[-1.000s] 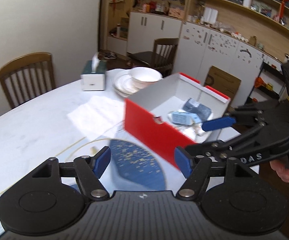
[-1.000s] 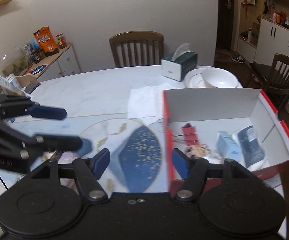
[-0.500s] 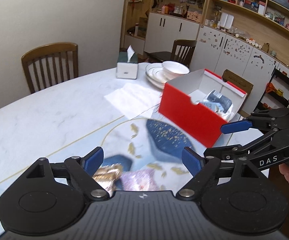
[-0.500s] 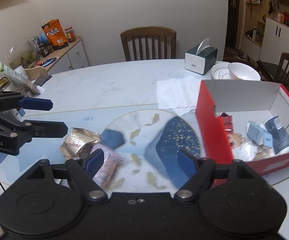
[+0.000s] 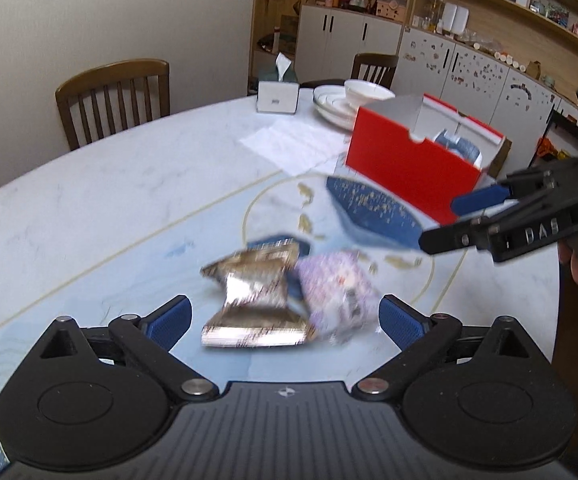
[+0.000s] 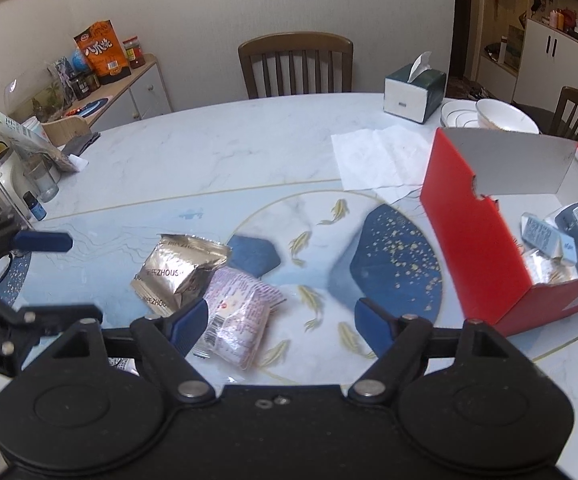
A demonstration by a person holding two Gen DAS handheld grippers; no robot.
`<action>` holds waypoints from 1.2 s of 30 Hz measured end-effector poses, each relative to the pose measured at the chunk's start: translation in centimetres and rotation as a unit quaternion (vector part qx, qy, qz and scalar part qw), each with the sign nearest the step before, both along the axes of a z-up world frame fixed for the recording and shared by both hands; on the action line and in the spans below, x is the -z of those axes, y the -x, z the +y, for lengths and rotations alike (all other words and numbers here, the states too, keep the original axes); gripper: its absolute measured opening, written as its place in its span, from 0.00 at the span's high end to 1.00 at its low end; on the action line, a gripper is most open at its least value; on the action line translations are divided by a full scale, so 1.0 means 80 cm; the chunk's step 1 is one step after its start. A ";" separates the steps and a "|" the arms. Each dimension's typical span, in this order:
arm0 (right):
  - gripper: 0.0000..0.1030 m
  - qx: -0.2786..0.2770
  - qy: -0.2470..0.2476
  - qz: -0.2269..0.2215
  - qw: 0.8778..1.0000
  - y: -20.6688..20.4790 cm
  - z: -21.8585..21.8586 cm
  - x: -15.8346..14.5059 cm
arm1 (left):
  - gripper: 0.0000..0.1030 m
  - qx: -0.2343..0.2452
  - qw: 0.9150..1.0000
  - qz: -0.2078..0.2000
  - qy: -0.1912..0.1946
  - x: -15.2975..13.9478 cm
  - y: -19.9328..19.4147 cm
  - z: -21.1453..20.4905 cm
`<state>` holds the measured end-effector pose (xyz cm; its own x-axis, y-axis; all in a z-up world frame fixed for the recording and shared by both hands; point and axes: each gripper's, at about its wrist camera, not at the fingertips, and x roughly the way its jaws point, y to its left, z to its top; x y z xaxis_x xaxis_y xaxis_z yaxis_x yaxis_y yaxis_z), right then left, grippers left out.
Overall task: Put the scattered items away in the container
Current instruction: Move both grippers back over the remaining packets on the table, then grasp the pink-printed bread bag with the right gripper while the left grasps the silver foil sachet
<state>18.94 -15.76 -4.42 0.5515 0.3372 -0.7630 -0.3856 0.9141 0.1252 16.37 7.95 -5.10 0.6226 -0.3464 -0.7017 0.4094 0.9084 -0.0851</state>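
Observation:
A gold foil packet (image 5: 255, 296) (image 6: 179, 274) and a pale purple packet (image 5: 335, 292) (image 6: 239, 318) lie side by side, touching, on the round marble table (image 6: 229, 152). A red box (image 5: 413, 164) (image 6: 477, 252) with a white inside stands to their right and holds several packets (image 6: 561, 236). My left gripper (image 5: 285, 320) is open and empty, just in front of the gold packet. My right gripper (image 6: 281, 322) is open and empty, over the purple packet's near end. Each gripper shows in the other's view, the right (image 5: 501, 216) and the left (image 6: 29, 276).
White paper napkins (image 6: 381, 160), a tissue box (image 6: 413, 88), stacked plates with a bowl (image 6: 497, 116) sit at the table's far side. Jars, a bottle and bags (image 6: 13, 168) crowd the left edge. Wooden chairs (image 6: 295, 64) stand around the table.
Both grippers have pulled back from the red box toward the left. The gold and purple packets have come into view between the fingers.

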 end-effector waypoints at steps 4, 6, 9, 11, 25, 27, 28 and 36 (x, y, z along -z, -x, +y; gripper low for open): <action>0.20 0.002 0.006 0.004 1.000 0.000 0.016 0.010 | 0.02 0.022 1.000 -0.001 -0.015 0.018 0.013 0.013; 0.20 0.003 0.007 0.008 1.000 -0.001 0.024 0.014 | 0.02 0.039 0.999 0.003 -0.015 0.026 0.018 0.019; 0.19 0.007 0.012 0.010 1.000 -0.003 0.037 0.022 | 0.02 0.069 0.997 0.009 -0.019 0.040 0.025 0.027; 0.19 0.013 0.016 0.015 1.000 -0.006 0.043 0.028 | 0.02 0.090 0.995 0.015 -0.026 0.050 0.029 0.029; 0.19 0.022 0.028 0.058 0.998 -0.025 0.073 0.055 | 0.02 0.218 0.971 0.008 -0.094 0.080 0.039 0.029; 0.19 0.026 0.029 0.062 0.997 -0.028 0.076 0.057 | 0.03 0.242 0.964 0.003 -0.114 0.085 0.042 0.025; 0.19 0.029 0.029 0.065 0.997 -0.030 0.077 0.058 | 0.02 0.251 0.960 0.002 -0.121 0.087 0.043 0.023; 0.19 0.048 0.033 0.076 0.995 -0.048 0.091 0.069 | 0.03 0.256 0.959 0.009 -0.118 0.098 0.032 0.023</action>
<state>22.75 -8.49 -9.95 0.4555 0.2360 -0.8584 -0.2779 0.9537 0.1148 13.79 9.78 -12.90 0.4009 -0.4340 -0.8068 0.8075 0.5834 0.0874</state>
